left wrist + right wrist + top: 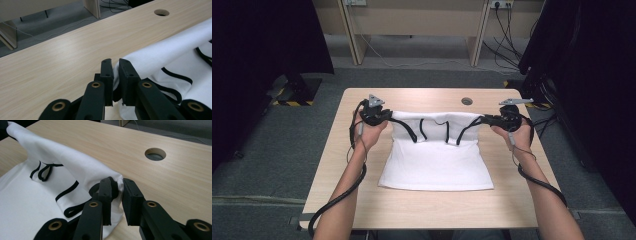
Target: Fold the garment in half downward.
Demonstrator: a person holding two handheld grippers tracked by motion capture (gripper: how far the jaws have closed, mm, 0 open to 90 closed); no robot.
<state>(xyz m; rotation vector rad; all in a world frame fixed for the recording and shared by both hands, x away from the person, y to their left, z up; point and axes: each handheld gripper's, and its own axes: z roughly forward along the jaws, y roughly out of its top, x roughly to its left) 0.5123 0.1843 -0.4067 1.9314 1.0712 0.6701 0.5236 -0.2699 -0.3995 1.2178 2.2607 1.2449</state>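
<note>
Holding white garment (436, 160) by far corners: left claw (388, 116) clamped on left corner, right claw (484, 120) clamped on right corner, jaws narrow on cloth. Held edge lifted, stretched crosswise between claws; near part flat on desk (412, 205), toward person. Black straps (447, 131) dangle under fold. Likely next: lay edge down toward near hem.

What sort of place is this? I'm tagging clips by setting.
Probably a lab or office recording station, not a home: a bare wooden table with a cable hole, black curtains at both sides, grey carpet, and wall sockets with trailing cables.
</note>
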